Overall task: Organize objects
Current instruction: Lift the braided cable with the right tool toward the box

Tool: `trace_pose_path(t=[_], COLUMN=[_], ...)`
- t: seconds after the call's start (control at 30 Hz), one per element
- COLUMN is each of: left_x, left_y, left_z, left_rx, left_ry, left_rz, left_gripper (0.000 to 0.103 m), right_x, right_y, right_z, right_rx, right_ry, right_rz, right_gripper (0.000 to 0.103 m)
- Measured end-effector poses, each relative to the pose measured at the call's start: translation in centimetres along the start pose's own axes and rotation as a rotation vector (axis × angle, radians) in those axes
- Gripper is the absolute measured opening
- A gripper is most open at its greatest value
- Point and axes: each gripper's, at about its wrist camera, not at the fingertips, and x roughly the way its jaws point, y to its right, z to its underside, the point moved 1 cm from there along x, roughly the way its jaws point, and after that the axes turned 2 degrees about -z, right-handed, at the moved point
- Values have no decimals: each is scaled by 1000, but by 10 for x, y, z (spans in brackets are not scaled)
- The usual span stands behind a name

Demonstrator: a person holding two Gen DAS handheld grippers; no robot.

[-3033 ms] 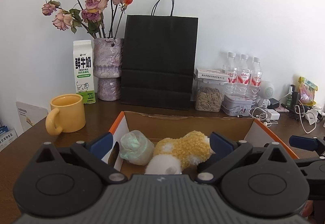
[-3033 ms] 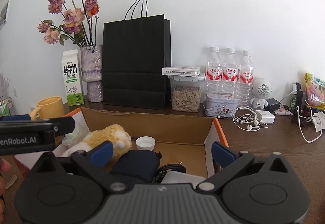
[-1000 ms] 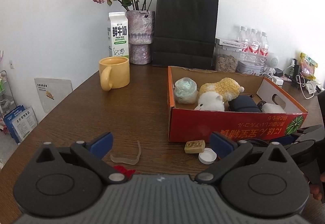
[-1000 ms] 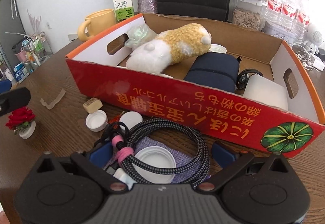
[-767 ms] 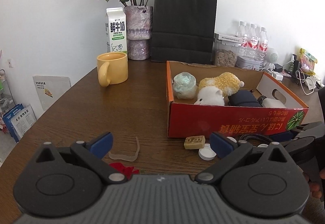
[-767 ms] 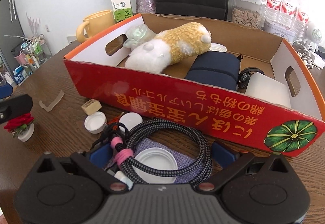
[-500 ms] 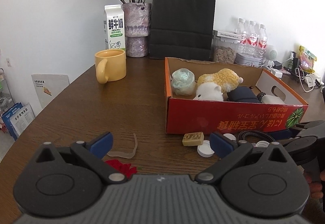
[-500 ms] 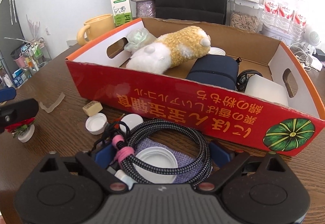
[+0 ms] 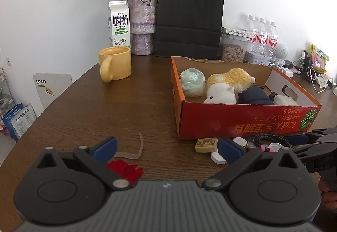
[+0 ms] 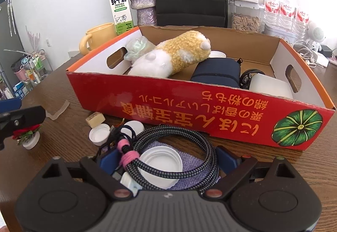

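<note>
Left wrist view: my left gripper (image 9: 166, 147) is wide open, holding nothing, low over the table (image 9: 101, 110); a red flower (image 9: 126, 170) sits just inside its left finger, a clear strip (image 9: 134, 151) beyond it, a small tan block (image 9: 206, 144) and a white cap (image 9: 217, 157) near its right finger. The red box (image 9: 242, 120) ahead holds a plush toy (image 9: 229, 84) and a dark pouch (image 9: 253, 96). Right wrist view: my right gripper (image 10: 166, 158) has its fingers on either side of the coiled cable (image 10: 179, 158), which lies on a purple cloth (image 10: 189, 168) around a white lid (image 10: 161, 161), just in front of the box; I cannot tell if it is clamped.
</note>
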Motion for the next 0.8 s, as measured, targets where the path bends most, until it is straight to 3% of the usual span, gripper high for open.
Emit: trace_pose_path(t=[0.43, 0.6, 0.8], left_x=[-15, -23, -31], left_y=[-18, -23, -26], left_z=[-3, -3, -5], left_rx=[-47, -50, -50], left_ry=[19, 23, 36], left_rz=[-15, -18, -15], left_gripper=[103, 103, 103], right_x=[-7, -32, -52], right_y=[-3, -14, -18], right_z=[-11, -19, -17], right_rx=[31, 2, -7], right_ry=[-11, 66, 119], right_rz=[-23, -50, -23], right_gripper=[91, 89, 90])
